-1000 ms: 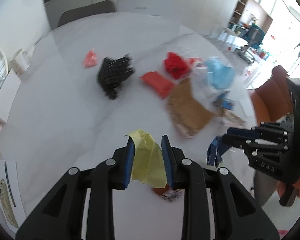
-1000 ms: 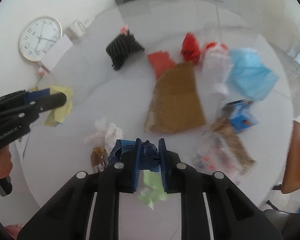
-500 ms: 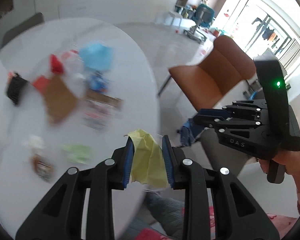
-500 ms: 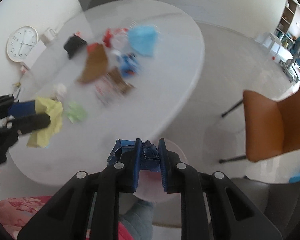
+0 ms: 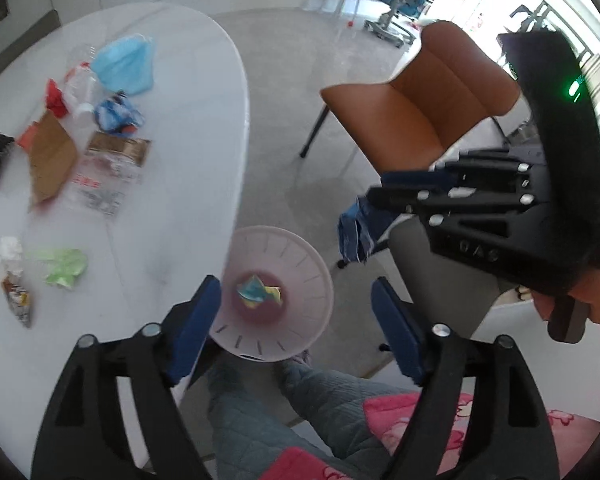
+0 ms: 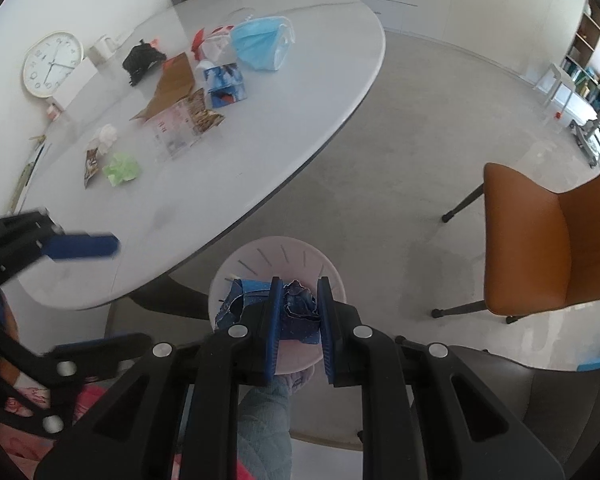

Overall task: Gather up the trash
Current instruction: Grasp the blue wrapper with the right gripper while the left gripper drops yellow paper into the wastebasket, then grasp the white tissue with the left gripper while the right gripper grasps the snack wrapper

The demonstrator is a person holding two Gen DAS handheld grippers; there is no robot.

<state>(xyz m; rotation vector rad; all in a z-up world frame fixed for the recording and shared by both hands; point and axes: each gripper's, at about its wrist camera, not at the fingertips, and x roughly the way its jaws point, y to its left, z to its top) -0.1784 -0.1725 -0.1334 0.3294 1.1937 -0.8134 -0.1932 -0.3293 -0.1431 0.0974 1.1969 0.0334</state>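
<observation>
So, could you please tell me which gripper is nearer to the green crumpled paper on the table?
Left. The left gripper hangs open over the pink bin, beside the table edge nearest the green crumpled paper; the right gripper, holding blue trash, sits farther out over the floor.

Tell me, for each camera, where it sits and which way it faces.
Left wrist: on the left gripper, looking steeply down at the pink bin beside the white table; open jaws, right gripper, quilted legs show.
Right wrist: on the right gripper, looking down over the bin, shut on a blue scrap; left gripper shows.
Shared: bin, table, trash, orange chair.
</observation>
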